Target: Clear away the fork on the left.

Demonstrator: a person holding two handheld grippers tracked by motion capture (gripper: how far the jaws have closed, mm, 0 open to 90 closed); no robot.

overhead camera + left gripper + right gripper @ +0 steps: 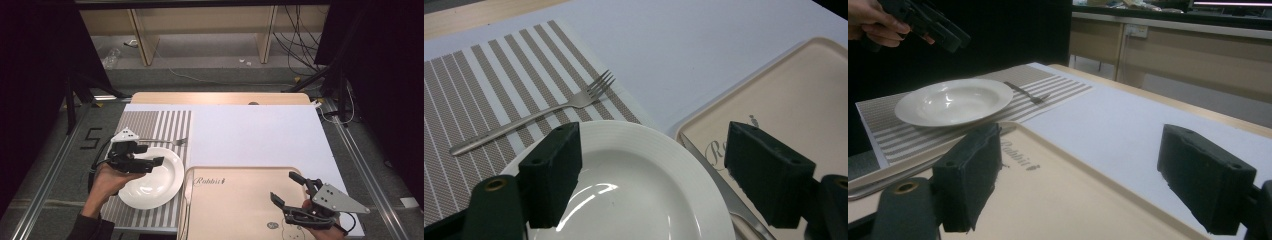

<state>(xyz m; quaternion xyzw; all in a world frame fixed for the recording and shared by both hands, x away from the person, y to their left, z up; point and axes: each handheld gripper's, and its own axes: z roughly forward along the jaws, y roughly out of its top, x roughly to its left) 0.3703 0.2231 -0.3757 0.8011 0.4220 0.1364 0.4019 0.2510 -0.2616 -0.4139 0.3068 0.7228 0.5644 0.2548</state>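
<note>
Leftmost, the left gripper (pixel 150 156) hovers over the white plate (pixel 165 187), jaws spread and holding nothing. That plate lies on the striped placemat (pixel 150 125); a fork (pixel 531 118) rests at its twelve o'clock, and a knife (pixel 724 192) lies at its three o'clock against the tray (pixel 240 205). Farther right, the right gripper (pixel 286 189) hangs over the tray, jaws likewise spread and empty. I judge the place setting is being arranged or cleared; next, the left jaws should descend to straddle the plate's rim before closing.
</note>
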